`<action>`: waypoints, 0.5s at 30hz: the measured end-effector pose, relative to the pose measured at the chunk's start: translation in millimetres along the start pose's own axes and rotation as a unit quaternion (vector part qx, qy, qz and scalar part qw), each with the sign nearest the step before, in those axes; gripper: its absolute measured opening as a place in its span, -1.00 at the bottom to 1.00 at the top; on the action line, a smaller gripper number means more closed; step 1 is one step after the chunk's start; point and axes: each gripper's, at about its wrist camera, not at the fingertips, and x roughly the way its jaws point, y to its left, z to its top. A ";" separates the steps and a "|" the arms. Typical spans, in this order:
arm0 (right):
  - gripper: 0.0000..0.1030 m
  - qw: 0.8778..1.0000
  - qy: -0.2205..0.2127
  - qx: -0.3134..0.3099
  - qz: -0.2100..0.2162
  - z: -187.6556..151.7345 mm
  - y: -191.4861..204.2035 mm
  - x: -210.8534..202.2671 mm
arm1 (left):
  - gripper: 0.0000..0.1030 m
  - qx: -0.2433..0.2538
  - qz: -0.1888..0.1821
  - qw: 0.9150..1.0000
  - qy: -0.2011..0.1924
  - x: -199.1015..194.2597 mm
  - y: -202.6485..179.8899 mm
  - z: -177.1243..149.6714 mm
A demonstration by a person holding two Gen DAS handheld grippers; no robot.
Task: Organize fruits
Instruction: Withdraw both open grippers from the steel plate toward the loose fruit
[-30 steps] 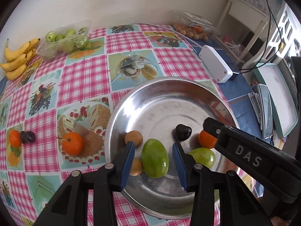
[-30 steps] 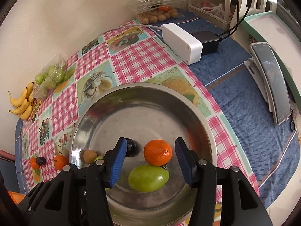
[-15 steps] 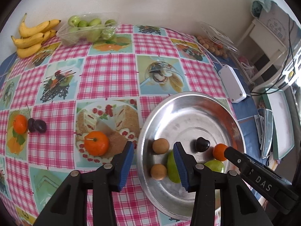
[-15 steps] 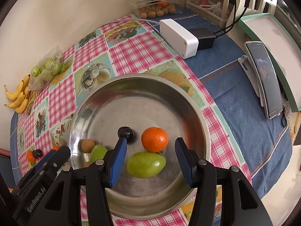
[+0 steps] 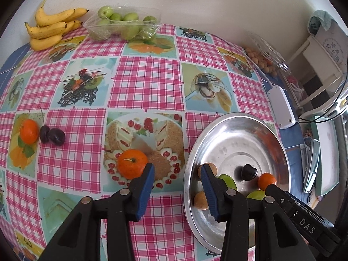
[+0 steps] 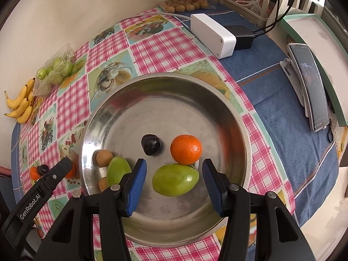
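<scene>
Steel bowl [image 6: 243, 130]: it sits low and centre in the right view and already holds six fruits.
Inside it: two green mangoes [image 6: 175, 180], one orange [image 6: 186, 149], one dark plum [image 6: 151, 144], two small brown fruits [image 6: 104, 158].
Left on the cloth: one orange [image 5: 131, 163] centre-low in the left view; another orange [image 5: 29, 131] and dark cherries [image 5: 53, 135] at the left edge.
My left gripper [image 5: 177, 188]: jaws wide, holding nothing, just right of the near orange.
My right gripper [image 6: 174, 187]: jaws wide, empty, a mango lies between them.
Progress: I judge about two thirds done; the near orange seems next.
</scene>
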 end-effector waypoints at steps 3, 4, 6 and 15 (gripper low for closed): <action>0.06 1.000 0.001 -0.002 -0.001 0.8 1.0 1.6 | -0.07 0.000 0.000 1.000 0.001 0.5 -0.3 0.3; 0.06 1.000 0.001 -0.002 -0.001 1.0 0.9 1.6 | -0.04 0.001 0.001 1.000 0.002 1.0 -0.3 0.2; 0.06 1.000 0.000 -0.002 -0.001 1.2 0.8 1.6 | 0.12 0.000 0.006 1.000 0.004 2.3 -0.3 0.0; 0.46 1.000 -0.003 -0.013 0.004 4.4 5.7 8.7 | 0.57 -0.003 0.044 0.999 0.009 6.3 6.2 -0.2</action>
